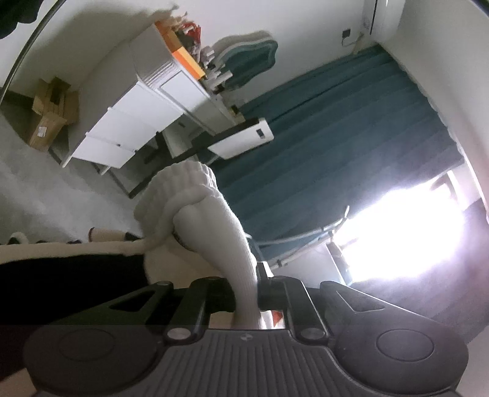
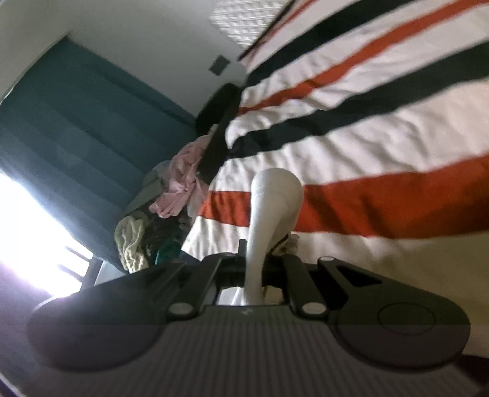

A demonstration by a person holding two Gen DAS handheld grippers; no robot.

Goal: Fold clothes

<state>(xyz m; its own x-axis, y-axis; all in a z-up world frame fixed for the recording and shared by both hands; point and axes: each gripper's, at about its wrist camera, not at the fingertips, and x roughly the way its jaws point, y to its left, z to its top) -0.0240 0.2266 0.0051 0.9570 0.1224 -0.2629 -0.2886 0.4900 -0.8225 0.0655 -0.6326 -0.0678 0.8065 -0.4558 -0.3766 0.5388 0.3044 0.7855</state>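
Both grippers have their jaws closed on white knitted fabric: the left gripper [image 1: 255,293] pinches a white ribbed sock [image 1: 198,207] rising to a bunched cuff, the right gripper [image 2: 255,274] a smooth white sock end [image 2: 275,195]. Only the right view shows the cream, red and black striped garment [image 2: 382,146] close behind, with a pile of pink and yellow clothes [image 2: 165,207] further left. The left view shows white drawers [image 1: 128,122] and a teal curtain [image 1: 336,137].

teal curtain [image 1: 351,128] drawn across the window wall | white drawer cabinet [image 1: 128,122] against the wall, clutter on top | cardboard box [image 1: 49,119] on the floor just beside the cabinet | air conditioner [image 1: 382,15] high on the wall | ceiling vent grille [image 2: 244,15] | window glare [image 2: 27,232]
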